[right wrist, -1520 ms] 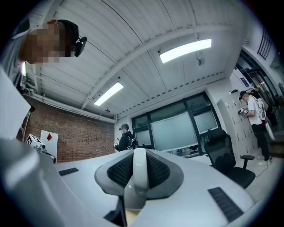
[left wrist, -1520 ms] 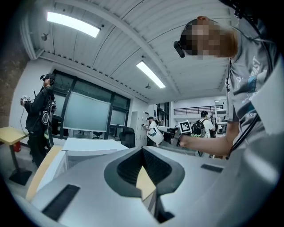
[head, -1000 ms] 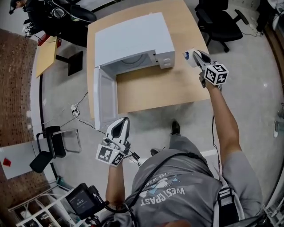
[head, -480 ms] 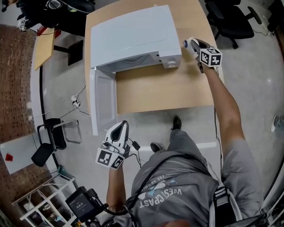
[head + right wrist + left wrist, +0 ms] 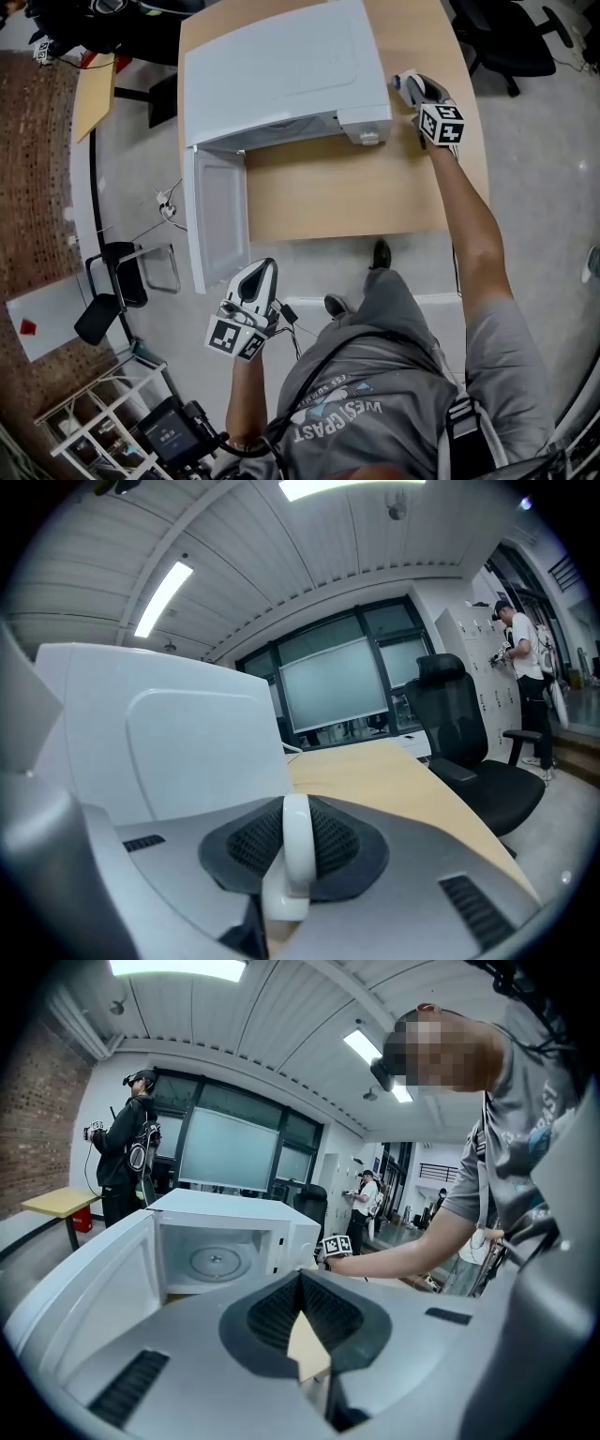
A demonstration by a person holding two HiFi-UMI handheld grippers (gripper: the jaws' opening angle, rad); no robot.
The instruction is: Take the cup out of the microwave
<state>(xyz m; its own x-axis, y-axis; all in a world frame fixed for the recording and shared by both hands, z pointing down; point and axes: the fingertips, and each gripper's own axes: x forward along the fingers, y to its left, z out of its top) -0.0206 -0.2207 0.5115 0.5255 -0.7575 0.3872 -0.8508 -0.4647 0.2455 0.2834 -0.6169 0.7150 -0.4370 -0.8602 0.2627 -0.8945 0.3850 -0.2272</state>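
1. Grey left gripper (image 5: 255, 277), nearest, low by the open microwave door (image 5: 217, 216): fingers pressed together, empty.
2. Further out, right gripper (image 5: 412, 89) pinches white cup (image 5: 404, 82) by its handle, over table (image 5: 337, 192), just right of microwave (image 5: 281, 66), already outside it.
3. Risk: handle-only pinch, so cup may swing, knock microwave, or slip.

The head camera looks steeply down from above the person, taking in the whole bench (image 5: 356, 197) and the microwave (image 5: 281, 70) from some way off. The camera on the left claw (image 5: 257, 274) sits low, off the bench's front edge, and faces the microwave's open front. The camera on the right claw (image 5: 406, 82) sits close beside the microwave's right wall, facing along the bench towards an office chair (image 5: 469, 742). All three views share the microwave
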